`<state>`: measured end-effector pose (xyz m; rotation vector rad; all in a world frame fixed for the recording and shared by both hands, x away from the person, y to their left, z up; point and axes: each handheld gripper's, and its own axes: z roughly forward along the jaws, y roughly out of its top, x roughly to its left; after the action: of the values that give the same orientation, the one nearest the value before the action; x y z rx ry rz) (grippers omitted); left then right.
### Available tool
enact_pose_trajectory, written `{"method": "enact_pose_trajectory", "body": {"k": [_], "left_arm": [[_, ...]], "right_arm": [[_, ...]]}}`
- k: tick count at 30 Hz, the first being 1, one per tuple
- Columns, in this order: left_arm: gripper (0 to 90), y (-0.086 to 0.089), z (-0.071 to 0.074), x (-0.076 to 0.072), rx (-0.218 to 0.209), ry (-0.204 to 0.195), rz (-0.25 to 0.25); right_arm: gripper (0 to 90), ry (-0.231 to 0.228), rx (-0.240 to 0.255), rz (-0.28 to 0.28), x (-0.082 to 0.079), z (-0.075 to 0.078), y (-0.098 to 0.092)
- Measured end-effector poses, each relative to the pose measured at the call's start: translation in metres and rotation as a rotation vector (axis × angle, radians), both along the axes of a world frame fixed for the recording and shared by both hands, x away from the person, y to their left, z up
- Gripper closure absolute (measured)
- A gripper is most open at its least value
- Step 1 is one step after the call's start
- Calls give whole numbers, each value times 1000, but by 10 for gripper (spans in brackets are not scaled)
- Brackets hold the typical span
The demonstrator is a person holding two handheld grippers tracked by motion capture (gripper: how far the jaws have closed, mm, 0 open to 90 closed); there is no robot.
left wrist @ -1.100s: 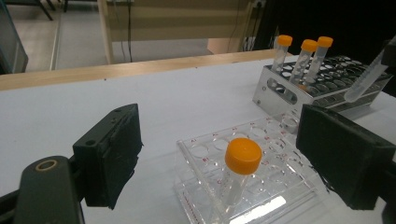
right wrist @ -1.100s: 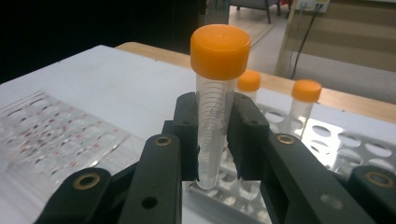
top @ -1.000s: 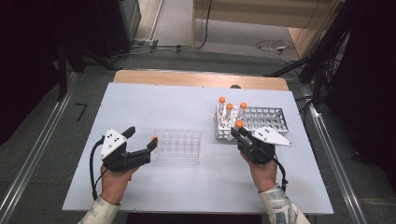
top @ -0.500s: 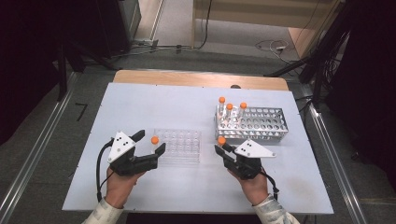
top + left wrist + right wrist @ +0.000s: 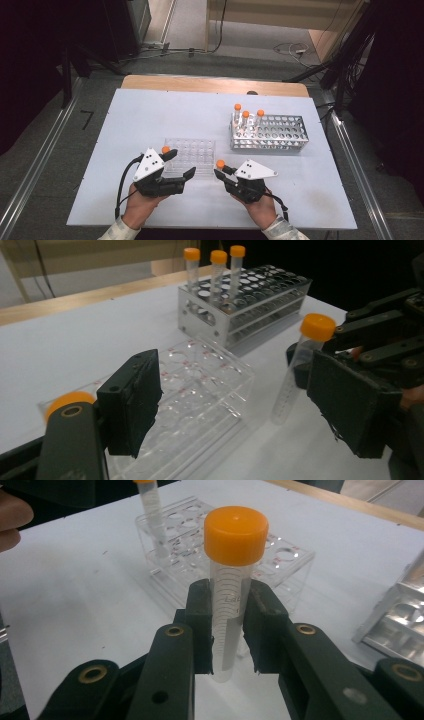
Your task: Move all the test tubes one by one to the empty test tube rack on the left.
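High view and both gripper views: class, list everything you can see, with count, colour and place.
table: one, white, under everything
wooden strip: one, light brown, along the table's far edge
metal rack: one, silver, far right on the table
tubes in metal rack: three, clear with orange caps, upright at its left end
clear rack: one, transparent, middle of the table
tube by clear rack: one, orange cap, at its near-left corner
held tube: one, orange cap, upright in the right tongs
left tongs: one, black, open, jaws just been closing with nothing gripped
right tongs: one, black, shut on the held tube
hands: two, near edge
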<state>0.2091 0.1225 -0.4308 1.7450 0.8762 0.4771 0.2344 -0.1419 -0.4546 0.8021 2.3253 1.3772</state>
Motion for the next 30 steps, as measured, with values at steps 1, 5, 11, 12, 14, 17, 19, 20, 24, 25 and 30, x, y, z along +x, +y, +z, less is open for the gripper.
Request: {"method": "enact_pose_trajectory", "body": {"k": [1, 5, 11, 12, 14, 17, 19, 20, 24, 25, 30], "left_arm": [[220, -2, -1, 0, 1, 7, -13], [219, -9, -3, 0, 4, 22, -40], [232, -17, -8, 1, -16, 64, -98], [242, -19, -9, 1, -15, 65, -104], [254, -22, -10, 0, -15, 52, -106], [303, -25, -11, -1, -19, 43, -125], [357, -27, -12, -2, -20, 42, -141], [381, -28, -12, -2, -18, 40, -144], [494, -29, -13, -3, -8, 22, -147], [526, -29, -13, -3, -8, 21, -149], [592, -31, -14, -3, -6, 15, -160]], "right_arm": [[720, 2, -4, 8, -1, -2, 2], [720, 19, -10, 42, -3, -7, 11], [720, 28, -18, 78, -7, -11, 21], [720, 30, -16, 80, -8, -11, 22], [720, 28, -14, 86, -8, -11, 23], [720, 36, -13, 90, -9, -11, 24], [720, 37, -10, 95, -9, -11, 26], [720, 38, -9, 96, -9, -11, 26], [720, 42, 0, 105, -10, -10, 27], [720, 43, 3, 107, -10, -9, 28], [720, 42, 7, 108, -10, -9, 29]]}}
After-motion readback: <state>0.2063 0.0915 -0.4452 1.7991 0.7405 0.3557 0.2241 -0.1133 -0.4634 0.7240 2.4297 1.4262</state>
